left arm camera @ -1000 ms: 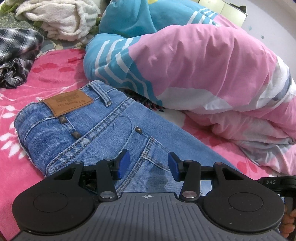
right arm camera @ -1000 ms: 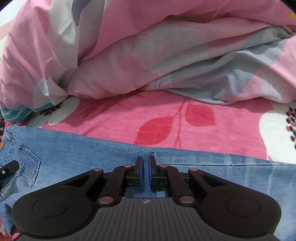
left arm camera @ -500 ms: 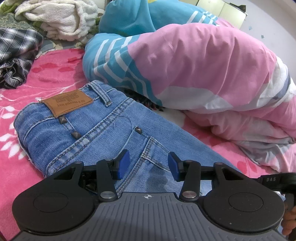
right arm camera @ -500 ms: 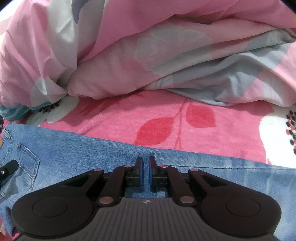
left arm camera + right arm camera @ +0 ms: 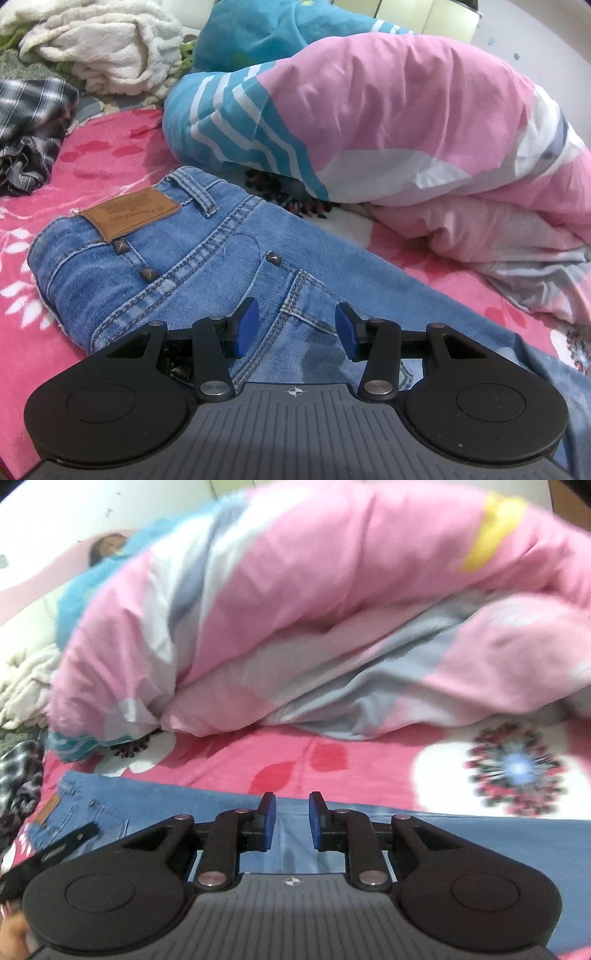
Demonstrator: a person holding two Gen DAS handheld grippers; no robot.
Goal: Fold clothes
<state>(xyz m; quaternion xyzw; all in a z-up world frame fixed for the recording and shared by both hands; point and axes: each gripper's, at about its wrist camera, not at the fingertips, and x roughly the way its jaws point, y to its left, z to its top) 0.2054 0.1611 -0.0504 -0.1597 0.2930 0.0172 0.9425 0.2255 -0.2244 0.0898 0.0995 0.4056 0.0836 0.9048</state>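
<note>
Blue jeans [image 5: 192, 266] lie flat on the pink floral bedspread [image 5: 110, 162], waistband and brown leather patch [image 5: 131, 214] to the left, legs running right. My left gripper [image 5: 295, 328] hovers open over the back pocket area, nothing between its blue pads. In the right wrist view the jeans [image 5: 461, 834] stretch across the lower frame. My right gripper [image 5: 291, 821] stands open just above the denim leg, a small fold of fabric visible below the gap. The view is motion-blurred.
A bulky pink, grey and teal duvet [image 5: 406, 122] lies along the far side of the jeans. A plaid garment [image 5: 29, 133] and a white fleece blanket [image 5: 99, 48] are piled at the back left. The bedspread [image 5: 369, 768] shows between jeans and duvet.
My right gripper opened, letting go of the denim, and lifted and tilted up so more of the duvet shows. The left gripper stayed nearly still.
</note>
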